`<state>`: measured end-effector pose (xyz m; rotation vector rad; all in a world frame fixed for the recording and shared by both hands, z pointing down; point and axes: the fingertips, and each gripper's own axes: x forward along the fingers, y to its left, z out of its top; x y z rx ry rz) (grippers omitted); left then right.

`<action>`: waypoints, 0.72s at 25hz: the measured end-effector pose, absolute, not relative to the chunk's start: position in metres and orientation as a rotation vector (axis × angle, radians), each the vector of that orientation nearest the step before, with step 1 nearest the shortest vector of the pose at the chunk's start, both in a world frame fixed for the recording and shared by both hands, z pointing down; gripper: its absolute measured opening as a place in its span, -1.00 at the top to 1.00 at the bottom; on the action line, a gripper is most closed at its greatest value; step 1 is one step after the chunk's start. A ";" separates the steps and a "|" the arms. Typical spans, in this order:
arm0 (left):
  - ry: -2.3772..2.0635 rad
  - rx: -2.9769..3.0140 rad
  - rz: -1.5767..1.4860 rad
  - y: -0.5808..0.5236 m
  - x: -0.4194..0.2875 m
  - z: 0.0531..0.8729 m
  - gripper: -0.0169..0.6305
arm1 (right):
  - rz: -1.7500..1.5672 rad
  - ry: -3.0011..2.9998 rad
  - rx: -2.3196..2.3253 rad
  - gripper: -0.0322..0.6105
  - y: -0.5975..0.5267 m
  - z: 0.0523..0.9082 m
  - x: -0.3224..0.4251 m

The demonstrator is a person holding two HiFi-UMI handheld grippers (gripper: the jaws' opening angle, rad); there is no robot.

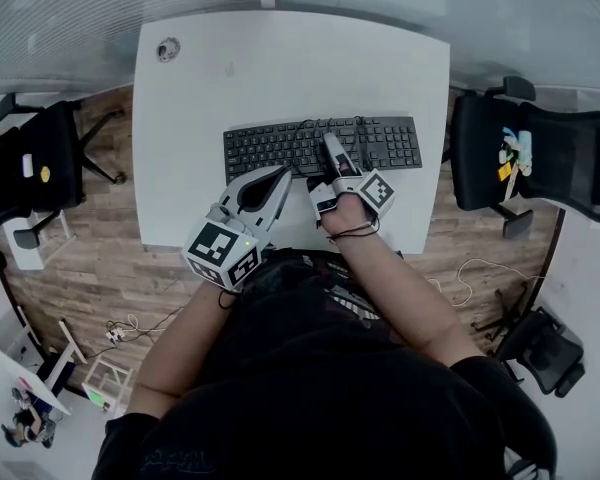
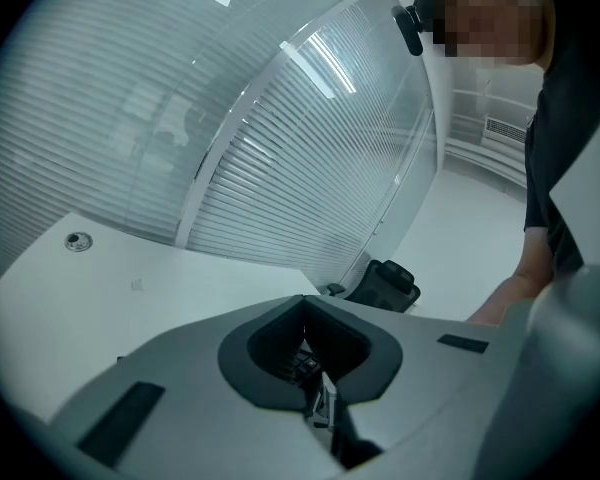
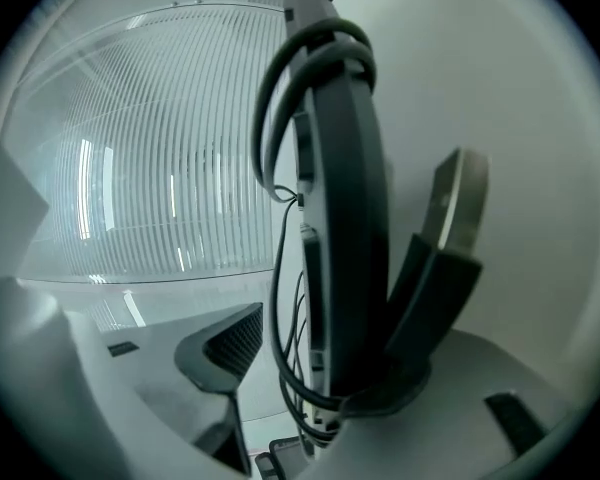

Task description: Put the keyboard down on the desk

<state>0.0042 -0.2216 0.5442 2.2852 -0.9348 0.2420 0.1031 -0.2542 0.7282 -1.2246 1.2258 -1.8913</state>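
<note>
Loosely, keyboard between right fingers

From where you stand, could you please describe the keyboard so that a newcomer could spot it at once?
Find the white desk in the middle of the room. On its near half lies the keyboard, long and flat, with the right gripper at its middle. It is the only black thing on the pale desktop.
</note>
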 end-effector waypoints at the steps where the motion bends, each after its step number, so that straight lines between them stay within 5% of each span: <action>1: -0.933 2.286 0.242 -0.221 0.004 0.544 0.90 | -1.889 1.245 -1.224 0.17 -0.255 0.731 0.104; 18: -0.905 2.339 0.205 -0.209 0.012 0.519 0.90 | -2.136 1.518 -1.232 -0.05 -0.234 0.715 0.074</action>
